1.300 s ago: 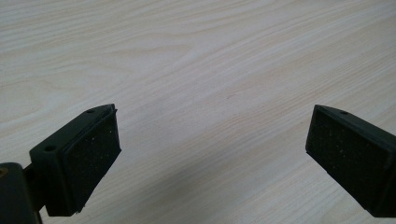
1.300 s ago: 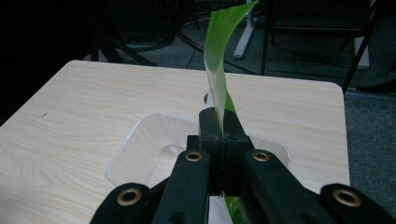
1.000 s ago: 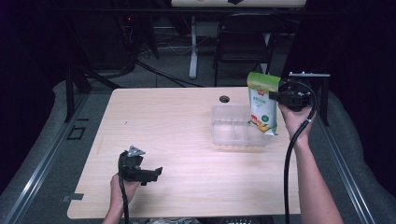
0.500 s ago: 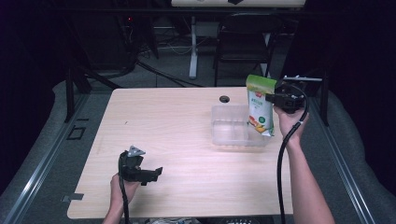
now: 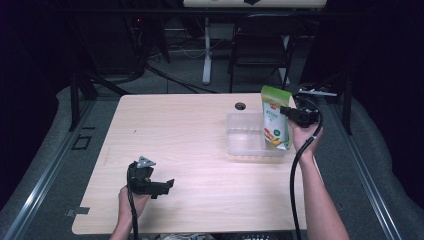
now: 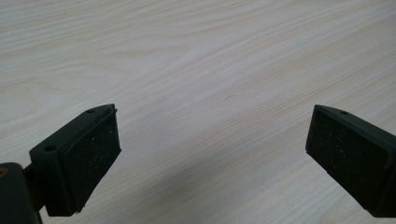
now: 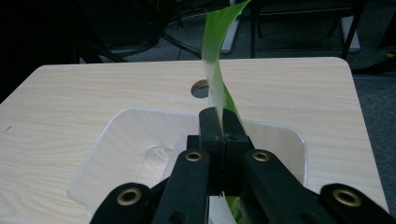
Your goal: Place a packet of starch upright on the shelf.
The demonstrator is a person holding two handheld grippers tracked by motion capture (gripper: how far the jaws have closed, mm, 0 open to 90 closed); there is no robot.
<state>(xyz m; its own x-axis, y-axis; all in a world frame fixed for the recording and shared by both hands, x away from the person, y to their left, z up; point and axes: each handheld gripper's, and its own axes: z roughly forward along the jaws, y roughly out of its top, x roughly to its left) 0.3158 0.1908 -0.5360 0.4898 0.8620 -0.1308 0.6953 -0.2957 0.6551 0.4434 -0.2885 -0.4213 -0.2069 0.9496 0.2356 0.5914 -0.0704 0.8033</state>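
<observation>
From above, your right gripper (image 5: 289, 112) pinches the pouch (image 5: 275, 117) upright over the right end of the tub (image 5: 240, 140) on the counter (image 5: 190, 130); your left gripper (image 5: 159, 187) rests near the front edge. Its own view shows the jaws wide apart, holding nothing. The right gripper view shows the jaws clamped on the pouch's thin edge (image 7: 215, 70); the pouch could catch the tub's rim (image 7: 140, 112) and tip out.

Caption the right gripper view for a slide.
Right claw shut on a green snack pouch, above a clear plastic container.
</observation>
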